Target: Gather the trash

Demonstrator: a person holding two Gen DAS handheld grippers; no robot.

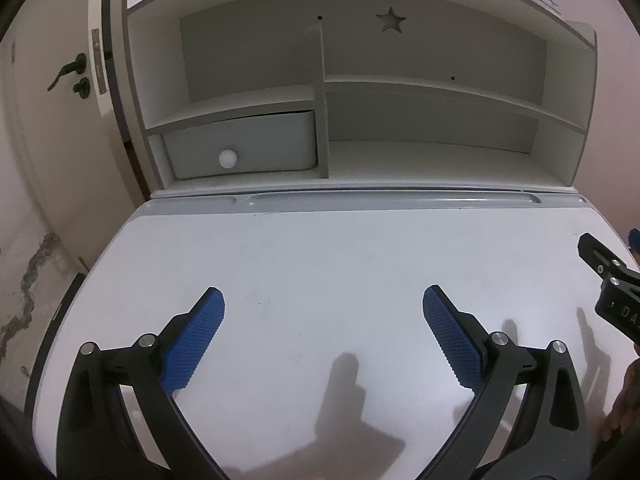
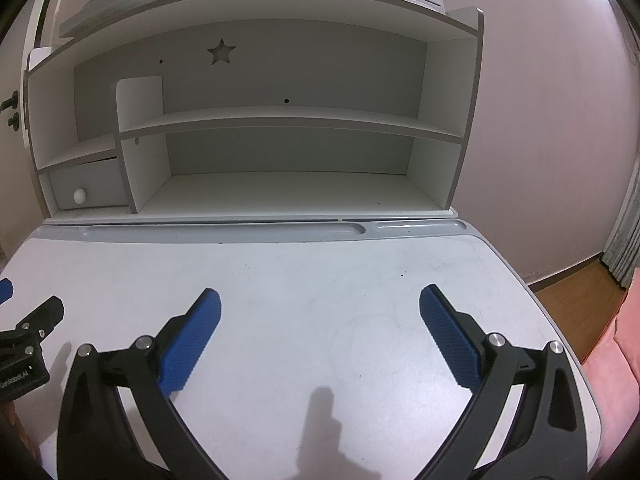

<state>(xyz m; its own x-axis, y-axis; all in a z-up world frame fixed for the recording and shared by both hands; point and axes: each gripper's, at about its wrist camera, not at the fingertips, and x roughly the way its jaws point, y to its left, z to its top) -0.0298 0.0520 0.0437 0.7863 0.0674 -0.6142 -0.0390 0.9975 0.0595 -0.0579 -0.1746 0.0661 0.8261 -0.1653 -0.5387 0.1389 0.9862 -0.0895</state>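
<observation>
No trash can be made out on the white desk top [image 1: 320, 264], and the things on top of the hutch [image 2: 256, 128] are cut off by the frame edge and hard to identify. The left gripper [image 1: 323, 308] and the right gripper [image 2: 320, 307] are both held above the desk, each with its jaws wide apart and nothing between them. The pads [image 1: 192, 344] are blue and finely ribbed on black arms, and a pale grey drawer [image 1: 244, 144] with a round white knob is seen in the hutch's lower left compartment.

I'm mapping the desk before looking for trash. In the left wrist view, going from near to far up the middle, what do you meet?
Left gripper, open over the desk → white desktop → grey pen groove → hutch's bottom shelf → middle shelf → star cutout in the back panel.
</observation>
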